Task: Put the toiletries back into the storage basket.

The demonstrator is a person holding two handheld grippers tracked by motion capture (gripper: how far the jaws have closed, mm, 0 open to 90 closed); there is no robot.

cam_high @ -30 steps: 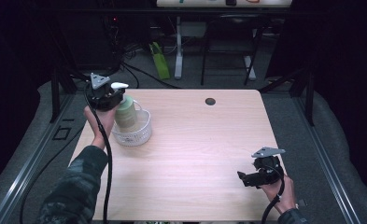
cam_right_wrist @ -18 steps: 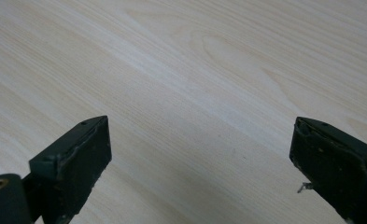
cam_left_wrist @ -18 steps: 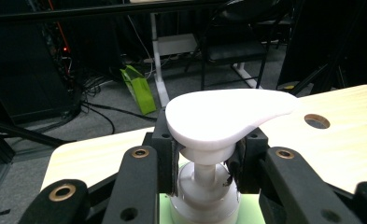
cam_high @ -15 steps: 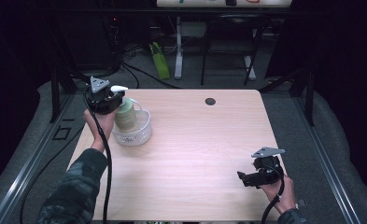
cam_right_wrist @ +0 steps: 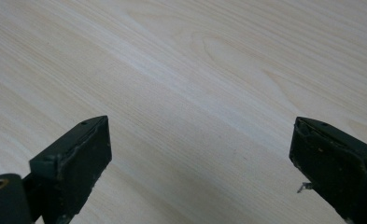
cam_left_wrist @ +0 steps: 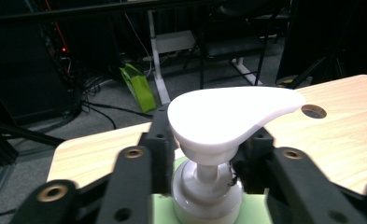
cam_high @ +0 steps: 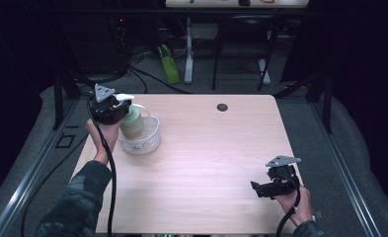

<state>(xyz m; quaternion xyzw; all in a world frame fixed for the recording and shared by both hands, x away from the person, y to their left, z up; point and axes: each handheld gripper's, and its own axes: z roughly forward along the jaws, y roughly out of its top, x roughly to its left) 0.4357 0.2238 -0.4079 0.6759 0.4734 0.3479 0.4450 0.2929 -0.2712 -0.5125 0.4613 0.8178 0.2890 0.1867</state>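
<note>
2 grippers are at work over the table [cam_high: 196, 163], but just 1 has anything in it. The left gripper [cam_high: 113, 107] is at the far-left corner w/ its jaws closed in on the neck of a pump bottle [cam_high: 131, 121], right under the white pump head [cam_left_wrist: 228, 116]; the left gripper view has both jaws pressed against the collar, so the grip looks firm, tho contact behind the collar is hidden. The bottle itself, pale green, stands upright inside a small white basket [cam_high: 144, 140] near the left edge. I can't tell if its base rests on the basket floor or hangs just above it. The right gripper [cam_high: 260, 188] idles at the near-right corner, well apart from everything, jaws spread wide over bare wood & holding nothing. Risks, as I judge them: the grip is high on a narrow neck, so the heavier body could swing or slip if the hand tilts or moves fast. Squeezing up against the head might pump out liquid. If the bottle catches the basket wall, the light basket could drag or tip w/ it, & the edge is close, so a shove that way could send it off.
</note>
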